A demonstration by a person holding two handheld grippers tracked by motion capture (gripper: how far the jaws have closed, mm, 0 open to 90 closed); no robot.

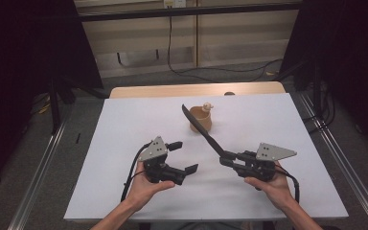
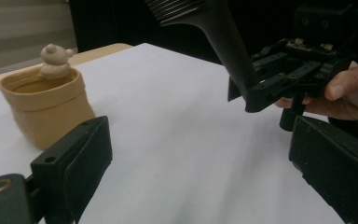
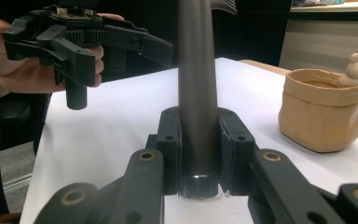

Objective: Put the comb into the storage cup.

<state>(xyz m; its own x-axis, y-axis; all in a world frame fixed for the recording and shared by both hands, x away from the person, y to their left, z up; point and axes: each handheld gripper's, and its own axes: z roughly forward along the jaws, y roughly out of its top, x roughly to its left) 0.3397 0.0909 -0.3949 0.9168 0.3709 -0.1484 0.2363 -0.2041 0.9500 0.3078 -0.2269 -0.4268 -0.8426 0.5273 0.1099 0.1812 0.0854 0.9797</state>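
Right gripper (image 1: 226, 158) fingers clamped on black comb (image 1: 202, 130) handle, comb angling up over the table (image 1: 124, 124) beside tan pot (image 1: 201, 119), left gripper (image 1: 183, 156) fingers apart, no readable writing.

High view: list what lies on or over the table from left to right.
left gripper → cup → comb → right gripper

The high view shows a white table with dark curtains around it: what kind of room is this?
Probably a lab or recording workspace, not a home. A bare white table stands between black curtains, cables trail over the grey floor, and a person works with the left gripper and right gripper, the latter holding a black comb.
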